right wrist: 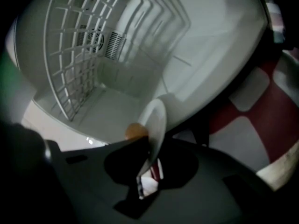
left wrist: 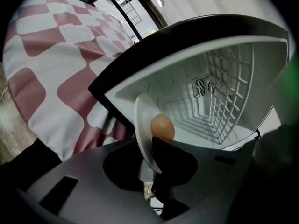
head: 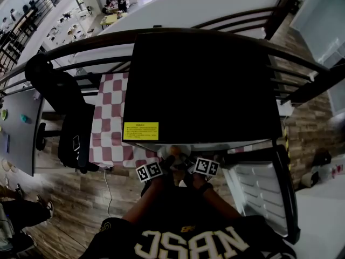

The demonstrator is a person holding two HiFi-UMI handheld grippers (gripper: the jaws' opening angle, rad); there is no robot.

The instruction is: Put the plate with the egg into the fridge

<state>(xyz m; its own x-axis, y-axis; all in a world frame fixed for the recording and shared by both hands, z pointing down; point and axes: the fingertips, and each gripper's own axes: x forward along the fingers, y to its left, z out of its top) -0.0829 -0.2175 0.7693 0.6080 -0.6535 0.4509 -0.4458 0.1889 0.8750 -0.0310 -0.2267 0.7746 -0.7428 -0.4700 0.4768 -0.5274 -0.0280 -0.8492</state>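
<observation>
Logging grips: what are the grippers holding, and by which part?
The white plate carrying the egg, clamped at its rim by both the left gripper and the right gripper.

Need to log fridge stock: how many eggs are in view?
1. The egg lies on the plate, which the left gripper and right gripper hold before the open fridge; jaws hide part of the plate.

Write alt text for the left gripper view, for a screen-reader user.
The left tool is clamped on the rim of a white plate carrying a brown egg, held in front of an open, white-lined fridge with a wire rack inside. A red-and-white checked cloth lies to the left.
</observation>
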